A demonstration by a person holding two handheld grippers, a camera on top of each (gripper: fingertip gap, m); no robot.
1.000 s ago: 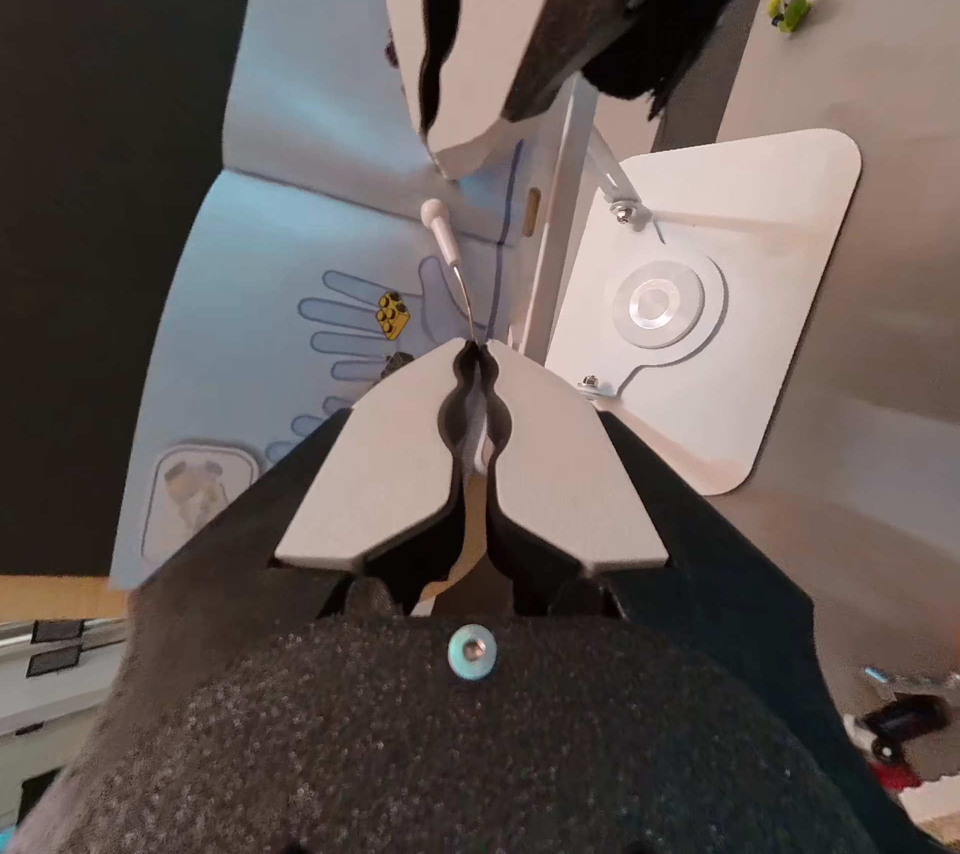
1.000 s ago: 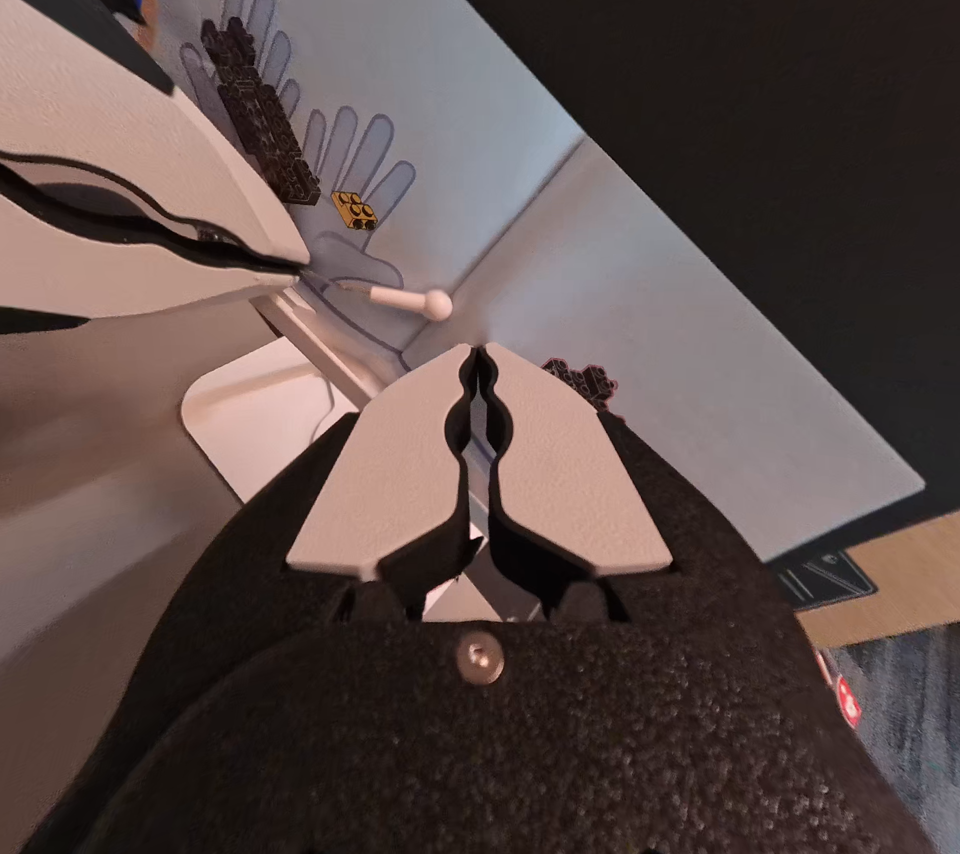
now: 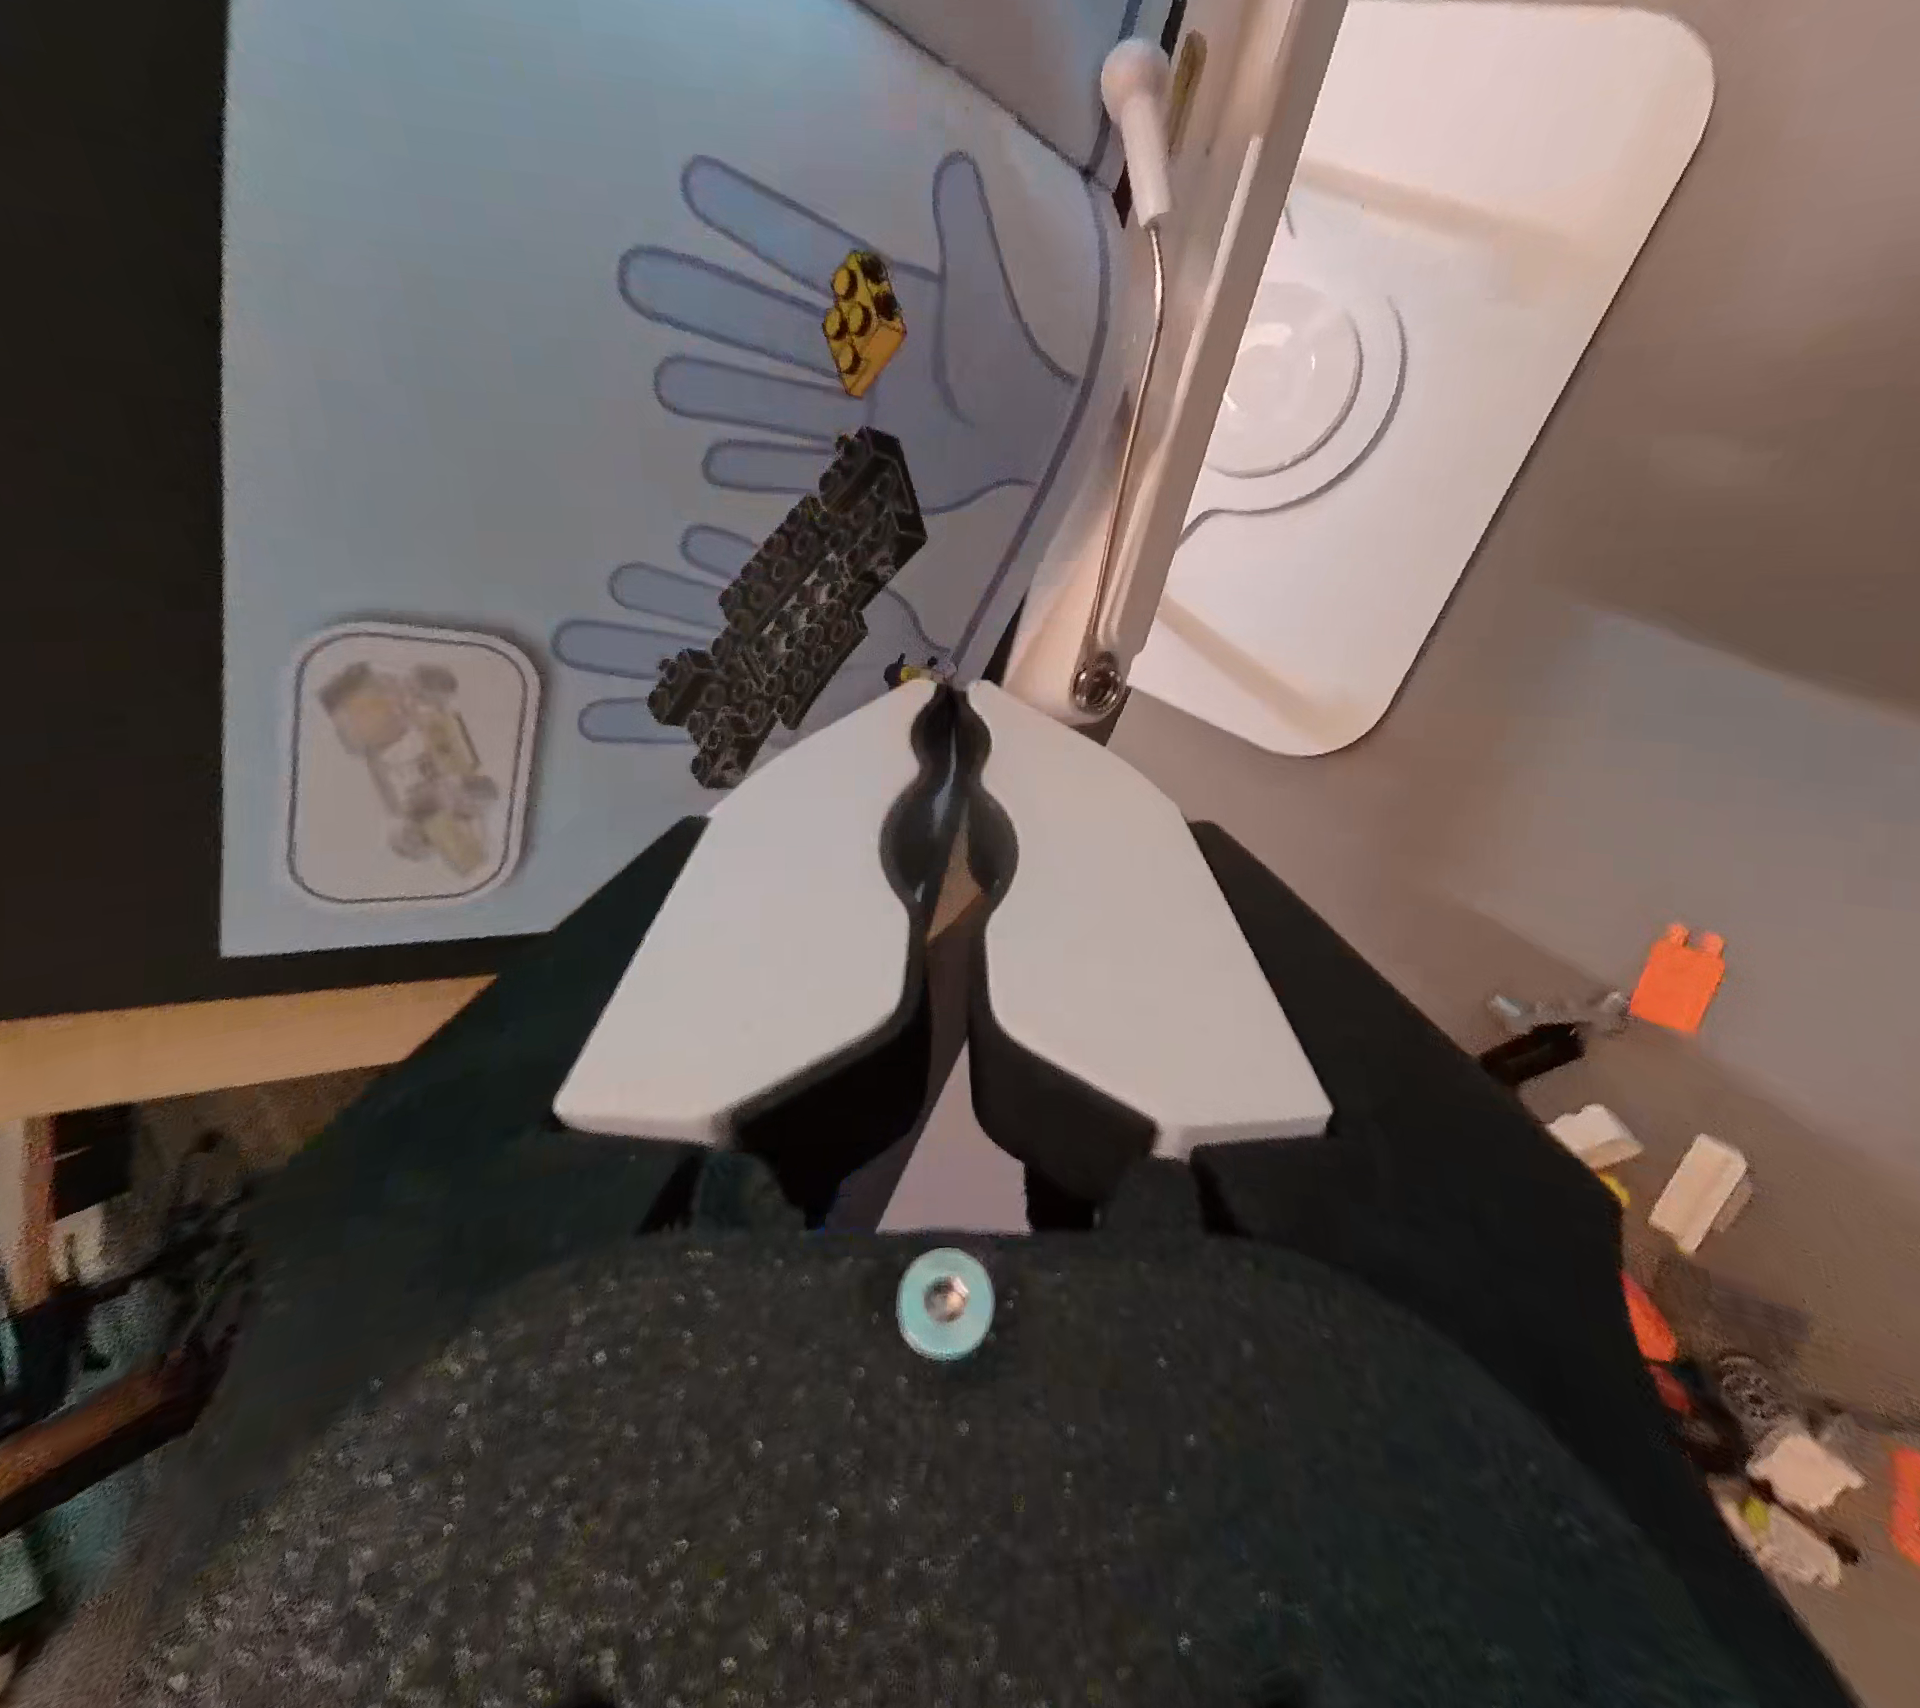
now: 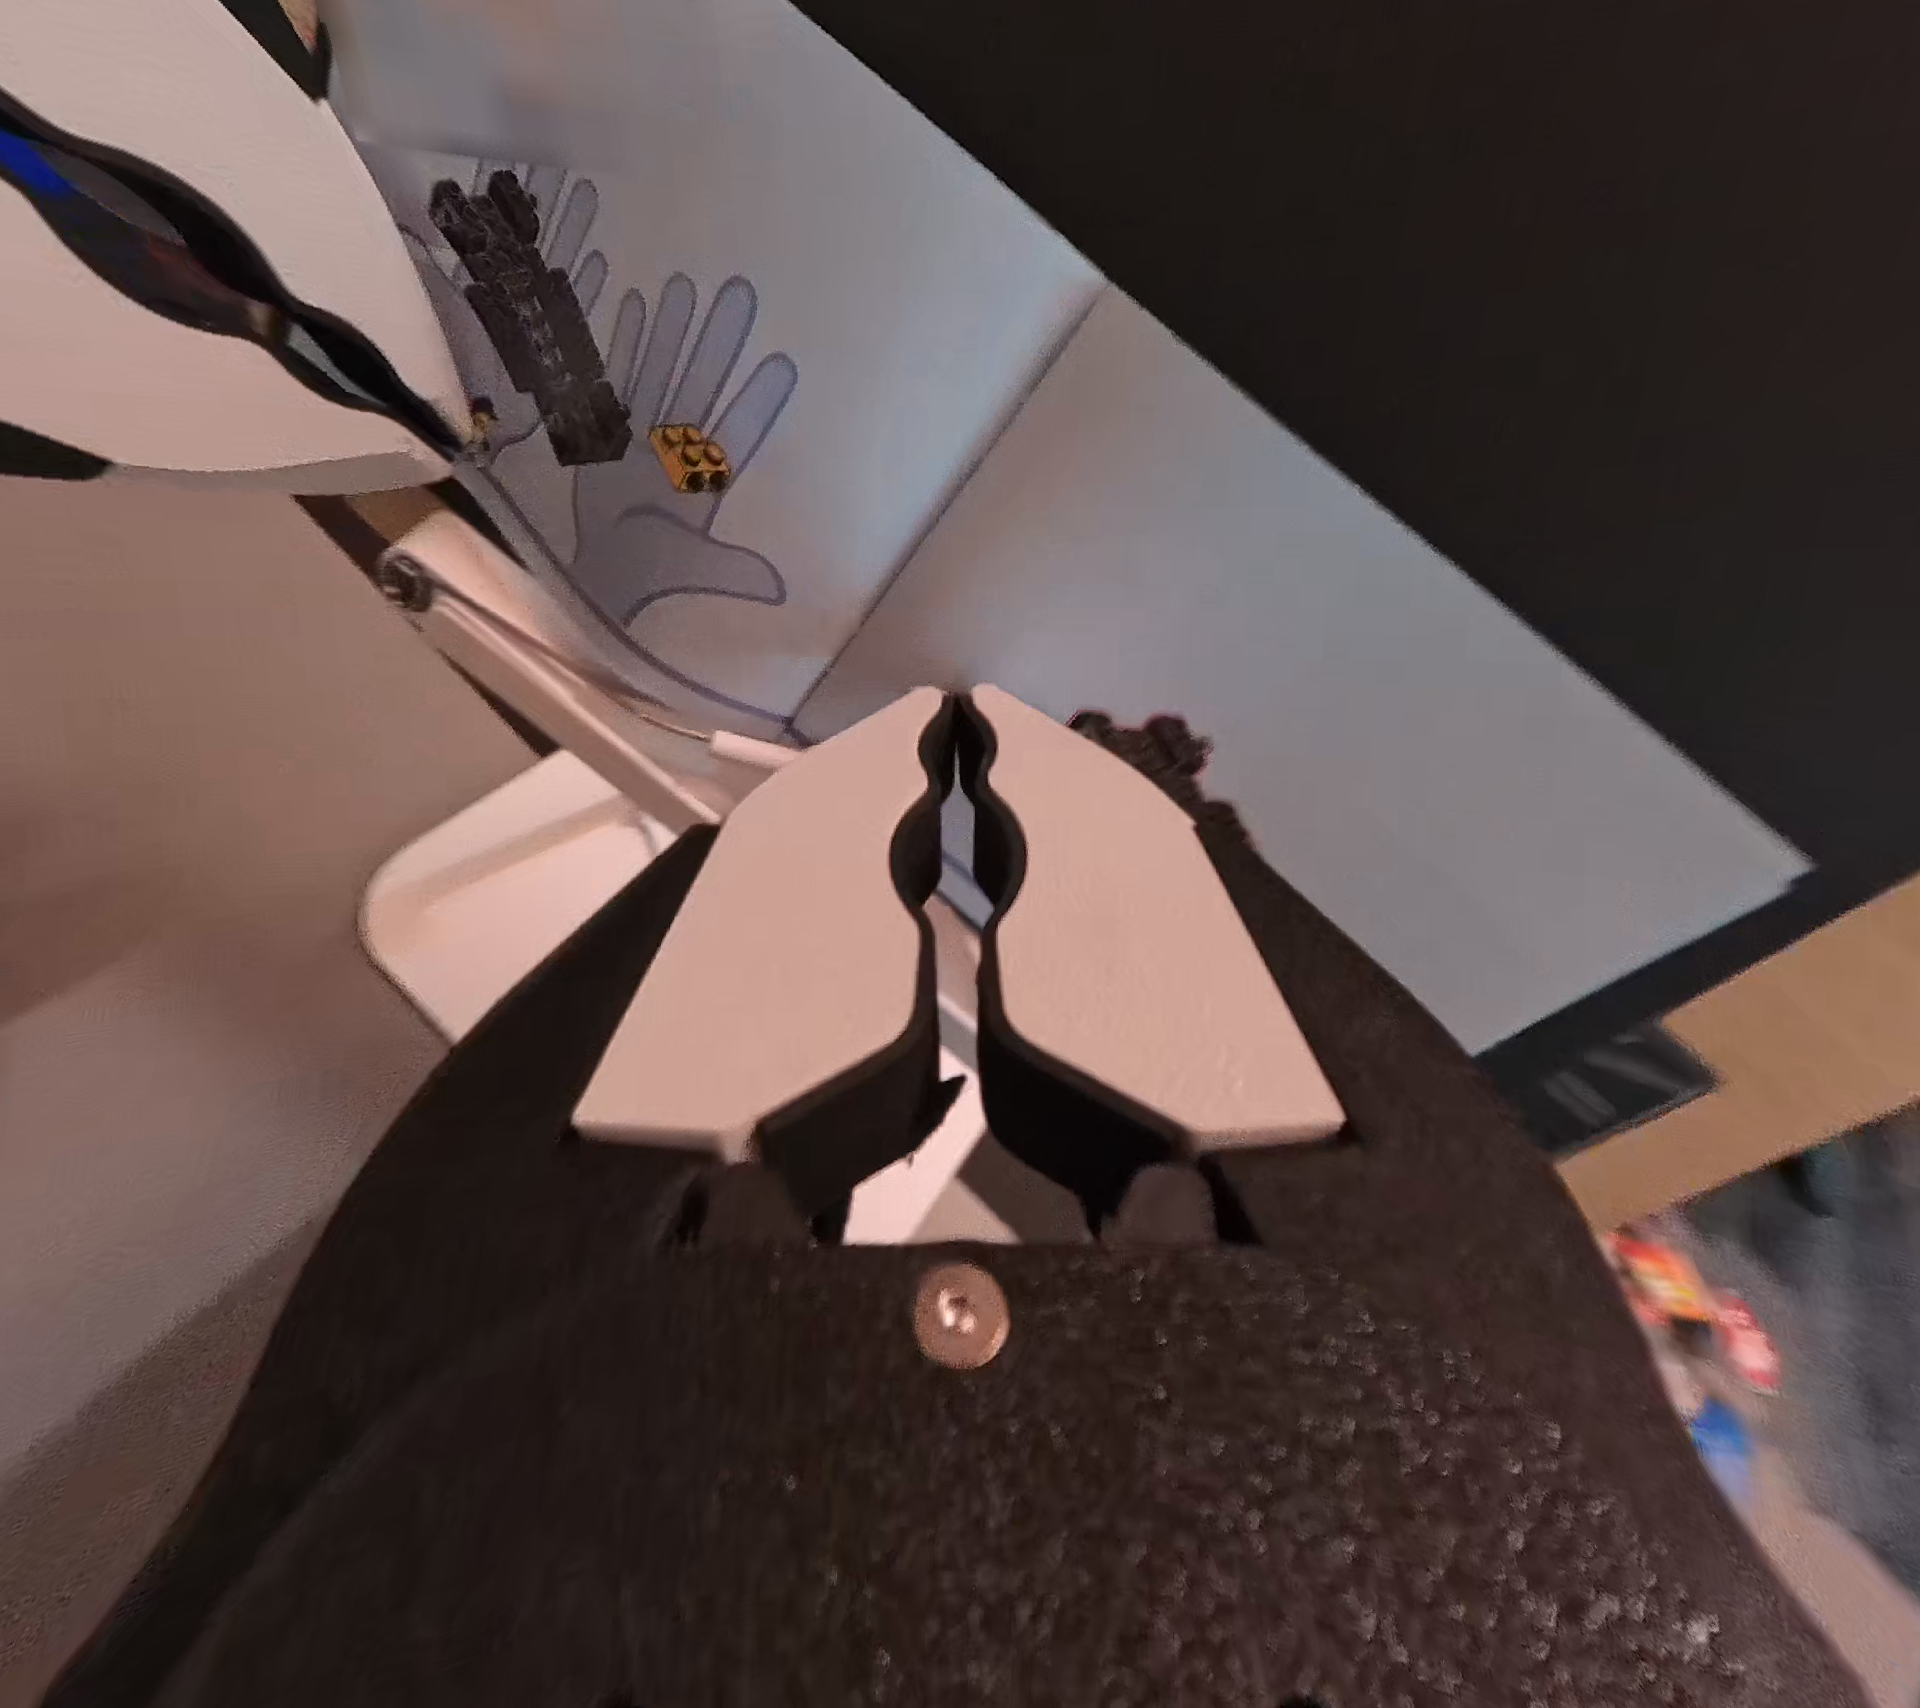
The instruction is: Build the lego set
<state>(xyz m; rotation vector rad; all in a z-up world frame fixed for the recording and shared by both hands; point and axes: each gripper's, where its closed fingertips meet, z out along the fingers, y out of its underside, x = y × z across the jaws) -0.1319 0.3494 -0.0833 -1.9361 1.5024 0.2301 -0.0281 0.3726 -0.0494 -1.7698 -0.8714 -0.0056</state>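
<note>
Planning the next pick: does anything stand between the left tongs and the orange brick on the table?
Nothing visible does. Between the left tongs and the orange brick lies only bare grey table; the white stand base sits off that line. The tongs are shut on the booklet edge, though.

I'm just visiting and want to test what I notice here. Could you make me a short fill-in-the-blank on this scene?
1. The instruction booklet rests on a white ____.
2. The brick drawn above the black assembly on the page is ____.
3. The left gripper has its fingers ____.
4. The loose brick on the grey table is ____.

Missing words: stand; yellow; closed; orange
</note>
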